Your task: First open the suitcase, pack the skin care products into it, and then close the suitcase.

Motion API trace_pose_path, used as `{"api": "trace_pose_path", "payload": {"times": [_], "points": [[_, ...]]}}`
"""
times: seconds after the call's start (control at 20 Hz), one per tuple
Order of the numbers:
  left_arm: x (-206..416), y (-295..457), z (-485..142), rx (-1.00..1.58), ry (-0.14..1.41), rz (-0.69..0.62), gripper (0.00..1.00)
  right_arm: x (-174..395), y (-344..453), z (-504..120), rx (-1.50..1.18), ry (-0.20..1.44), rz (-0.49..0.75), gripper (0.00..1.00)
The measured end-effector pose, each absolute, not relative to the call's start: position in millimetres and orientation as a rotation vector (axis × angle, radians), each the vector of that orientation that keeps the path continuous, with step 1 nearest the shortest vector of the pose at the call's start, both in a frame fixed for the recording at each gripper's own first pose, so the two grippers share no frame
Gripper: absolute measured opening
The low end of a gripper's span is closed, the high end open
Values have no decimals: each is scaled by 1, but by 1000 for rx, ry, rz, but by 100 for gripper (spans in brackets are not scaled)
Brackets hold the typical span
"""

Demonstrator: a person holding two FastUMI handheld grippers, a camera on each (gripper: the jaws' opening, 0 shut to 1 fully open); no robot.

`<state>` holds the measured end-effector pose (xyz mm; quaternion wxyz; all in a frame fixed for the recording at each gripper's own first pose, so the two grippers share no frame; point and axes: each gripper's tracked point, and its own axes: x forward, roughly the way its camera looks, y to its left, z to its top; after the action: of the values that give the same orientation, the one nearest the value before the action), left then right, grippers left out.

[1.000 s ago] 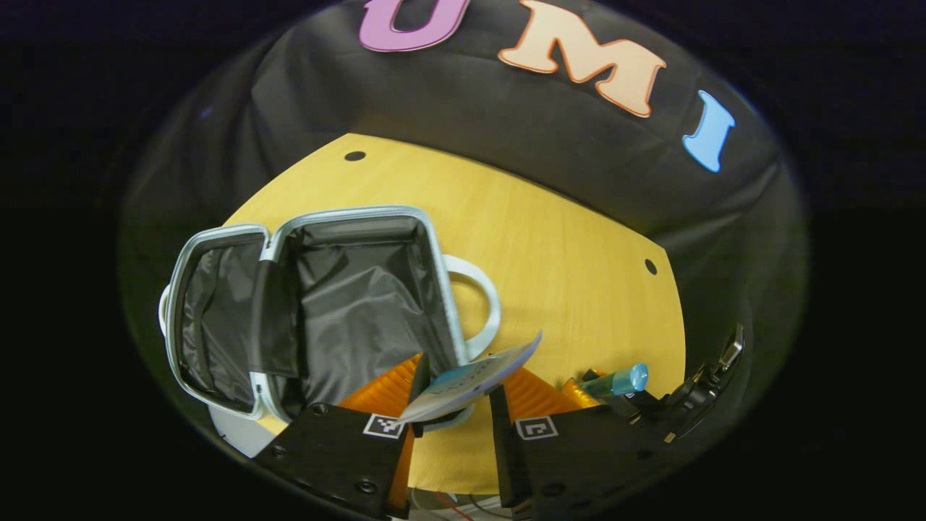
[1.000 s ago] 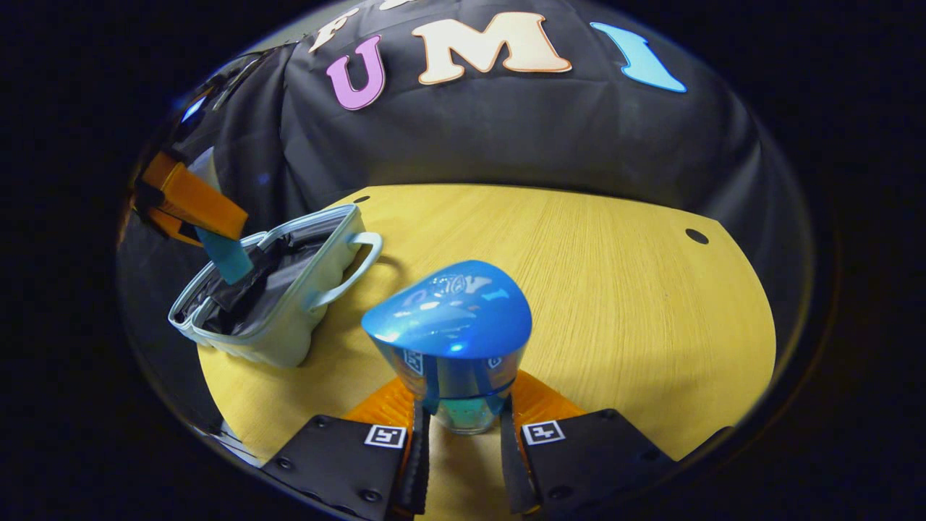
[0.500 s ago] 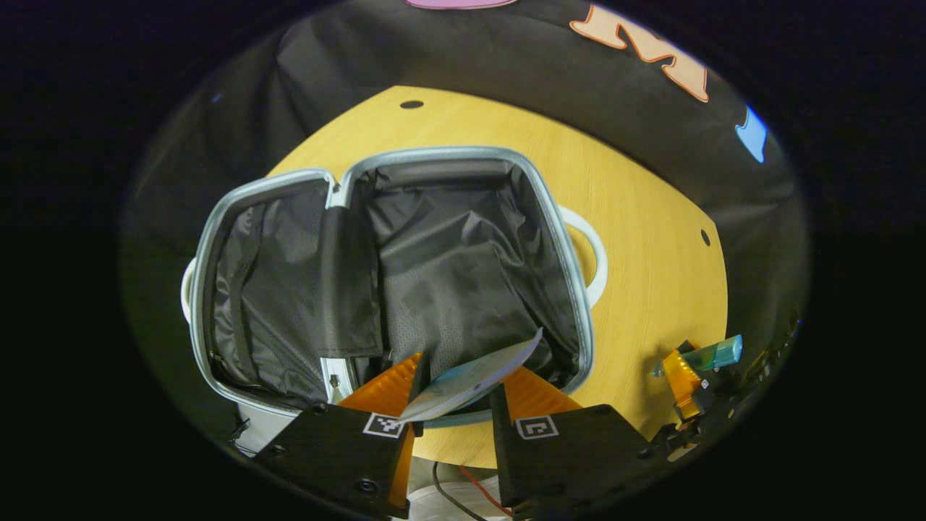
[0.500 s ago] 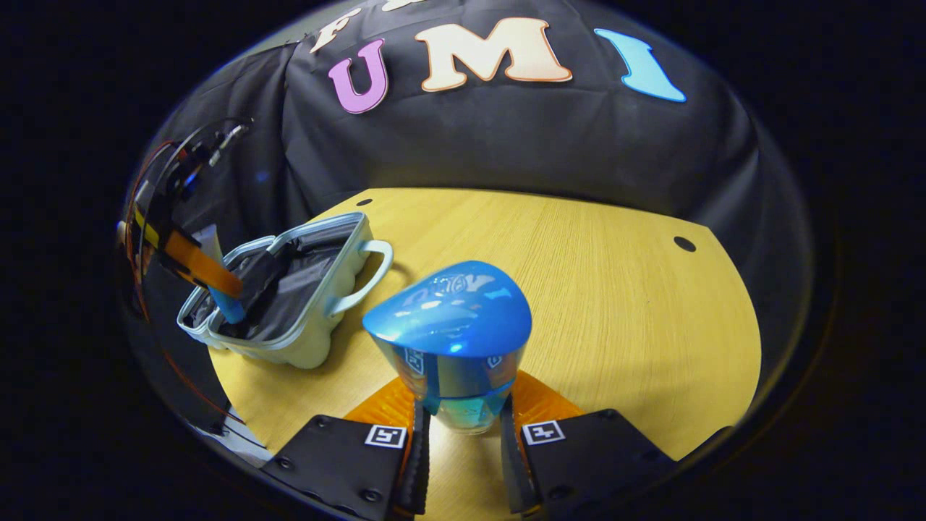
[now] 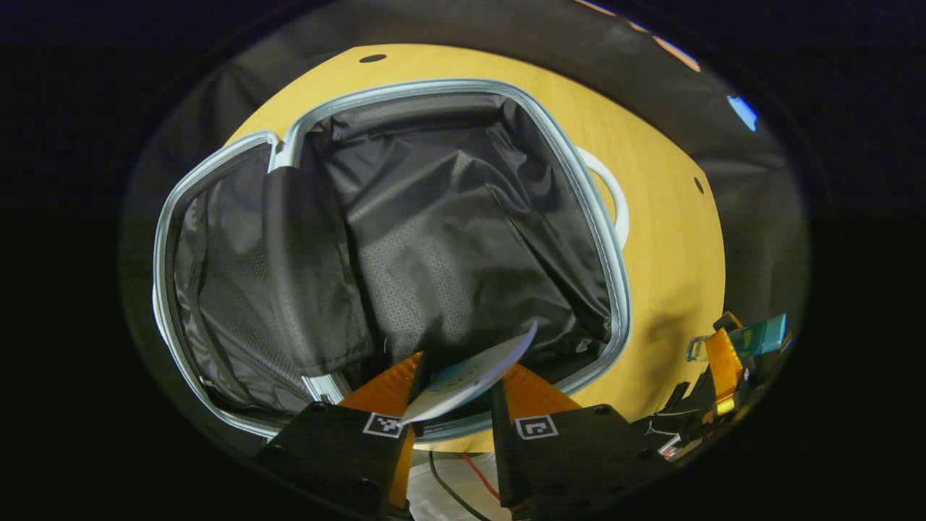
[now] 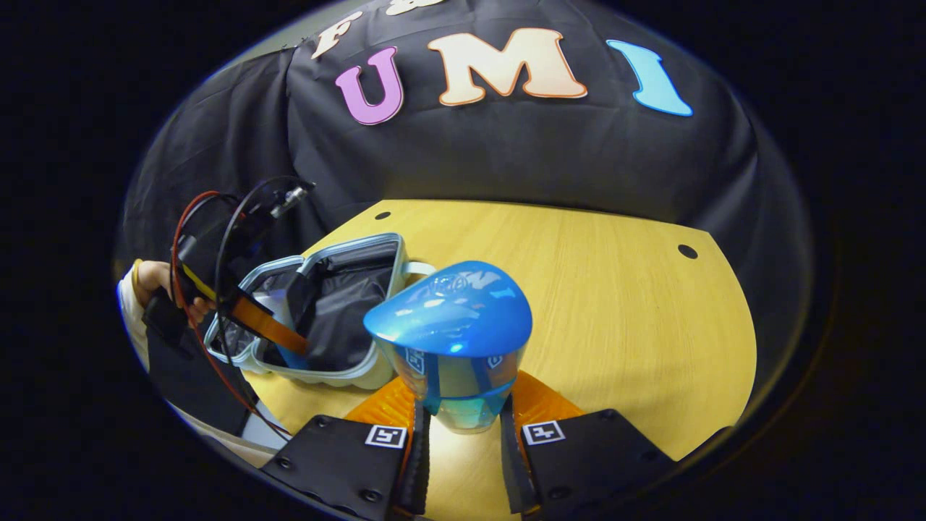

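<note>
Both grippers hold one thing each. In the left gripper view, the left gripper (image 5: 457, 376) has its two fingers closed on a thin flat tube (image 5: 474, 367), which sticks out tilted up to the right, right over the near edge of the open suitcase (image 5: 405, 94). One suitcase lies on the yellow table (image 5: 665, 239) with its lid flung wide to the left. Both halves are lined with black cloth (image 5: 448, 239), and I can see nothing lying inside them. One white handle (image 5: 611, 199) pokes out on the case's right side. In the right gripper view, the right gripper (image 6: 463, 423) squeezes a blue bottle (image 6: 452, 333) with a wide shiny cap, held upright above the table, just beside the suitcase. Far off on the left of that view, a hand (image 6: 155, 278) in a light sleeve holds the left gripper, which points down into the case, with red and black wires looping over it.
</note>
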<state>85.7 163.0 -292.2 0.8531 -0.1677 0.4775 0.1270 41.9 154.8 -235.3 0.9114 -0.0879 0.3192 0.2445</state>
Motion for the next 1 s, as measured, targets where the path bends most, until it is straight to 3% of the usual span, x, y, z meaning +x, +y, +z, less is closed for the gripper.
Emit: {"api": "trace_pose_path", "payload": {"times": [0.15,0.3,0.4,0.45,0.6,1.0], "points": [[86,171,-290,-372,1000,261,43,36,185,-224,-180,648,535,42],[85,179,-279,-399,951,273,70,35,214,-220,-199,649,575,41],[83,178,-265,-428,895,252,82,36,235,-218,-209,655,604,41],[78,179,-258,-434,874,245,82,35,246,-219,-203,665,620,41],[60,199,-240,-425,804,297,95,34,280,-228,-205,704,671,41],[-13,270,-214,-519,652,510,97,21,334,-285,-281,875,748,43]]}}
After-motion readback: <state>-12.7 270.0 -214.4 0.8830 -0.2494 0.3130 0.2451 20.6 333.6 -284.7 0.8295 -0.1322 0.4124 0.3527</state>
